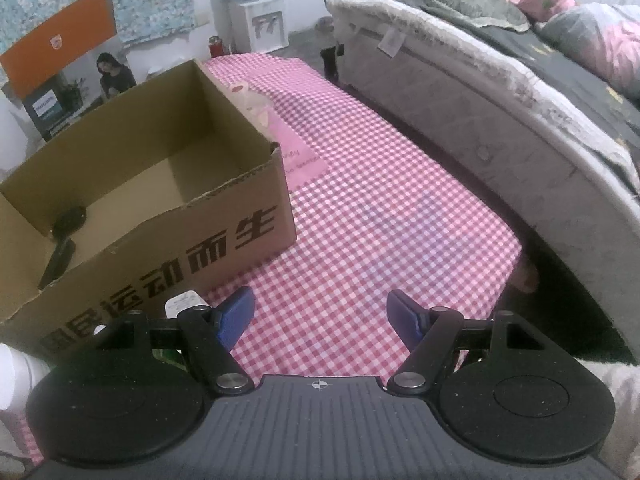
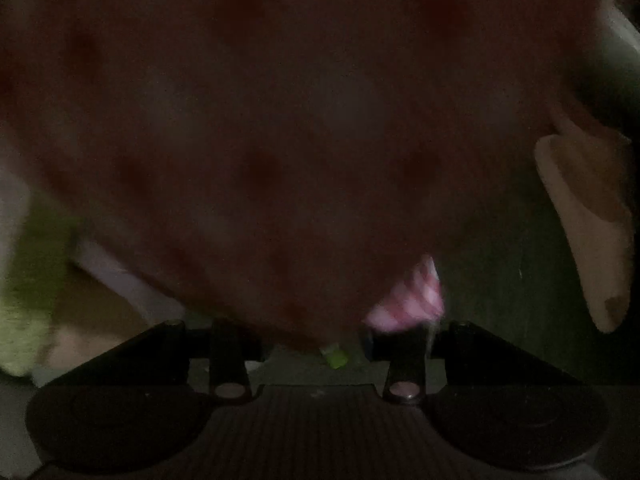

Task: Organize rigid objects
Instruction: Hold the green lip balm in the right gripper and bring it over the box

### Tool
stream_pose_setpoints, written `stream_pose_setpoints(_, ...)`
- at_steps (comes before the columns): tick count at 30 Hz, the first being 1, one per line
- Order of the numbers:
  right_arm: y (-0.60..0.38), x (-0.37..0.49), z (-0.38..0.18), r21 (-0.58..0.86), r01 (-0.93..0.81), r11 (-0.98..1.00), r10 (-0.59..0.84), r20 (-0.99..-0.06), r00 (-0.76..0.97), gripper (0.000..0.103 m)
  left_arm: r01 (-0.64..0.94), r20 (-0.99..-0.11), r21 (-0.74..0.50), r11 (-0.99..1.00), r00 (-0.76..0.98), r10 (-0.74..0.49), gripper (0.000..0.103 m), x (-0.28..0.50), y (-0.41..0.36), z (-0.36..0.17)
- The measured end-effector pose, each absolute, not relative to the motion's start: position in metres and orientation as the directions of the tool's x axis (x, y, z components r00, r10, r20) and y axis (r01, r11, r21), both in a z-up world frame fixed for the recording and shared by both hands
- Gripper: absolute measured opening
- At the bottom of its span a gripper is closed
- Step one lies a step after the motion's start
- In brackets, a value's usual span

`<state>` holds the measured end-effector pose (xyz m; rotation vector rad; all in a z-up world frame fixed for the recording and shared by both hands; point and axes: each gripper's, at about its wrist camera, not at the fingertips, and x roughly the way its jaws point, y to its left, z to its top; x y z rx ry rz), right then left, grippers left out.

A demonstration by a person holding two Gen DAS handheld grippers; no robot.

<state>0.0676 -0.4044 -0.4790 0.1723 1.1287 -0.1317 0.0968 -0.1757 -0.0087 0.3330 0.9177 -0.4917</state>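
Observation:
In the left wrist view my left gripper [image 1: 320,316] hangs open over a pink checked cloth [image 1: 380,220], with nothing between its blue pads [image 1: 236,316]. An open cardboard box [image 1: 192,240] stands to its left, with a black object [image 1: 70,218] and a second dark one [image 1: 58,260] inside. A small white item [image 1: 182,304] lies by the box's front wall. The right wrist view is dark and blurred. A big dark red object [image 2: 280,140] fills it and sits between the fingers of my right gripper [image 2: 316,320], hiding the pads. A small green piece [image 2: 336,358] shows at its base.
A bed [image 1: 480,120] with grey and pink bedding runs along the right of the cloth. A pink packet [image 1: 280,136] lies behind the box. An orange printed carton [image 1: 60,60] and a water dispenser [image 1: 264,20] stand at the back. A tan shape [image 2: 588,220] is at the right.

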Motion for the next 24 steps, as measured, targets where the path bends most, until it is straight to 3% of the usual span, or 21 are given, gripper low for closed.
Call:
stream_pose_setpoints(3, -0.411, 0.071, -0.492, 0.076, 0.188, 0.979, -0.008, -0.912, 0.410, 0.042, 0.533, -0.824, 0.082, 0.842, 0.512, -0.244, 0.073, 0.098, -0.179, -0.010)
stream_pose_setpoints(15, -0.422, 0.073, -0.516, 0.047, 0.193, 0.980, -0.019, -0.945, 0.326, 0.016, 0.514, -0.831, 0.127, 0.848, 0.522, -0.192, 0.073, 0.102, -0.187, -0.011)
stream_pose_setpoints(24, -0.444, 0.060, -0.519, 0.132, 0.263, 0.956, 0.035, -0.938, 0.344, 0.016, 0.507, -0.835, 0.132, 0.852, 0.521, -0.180, 0.073, 0.104, -0.189, -0.012)
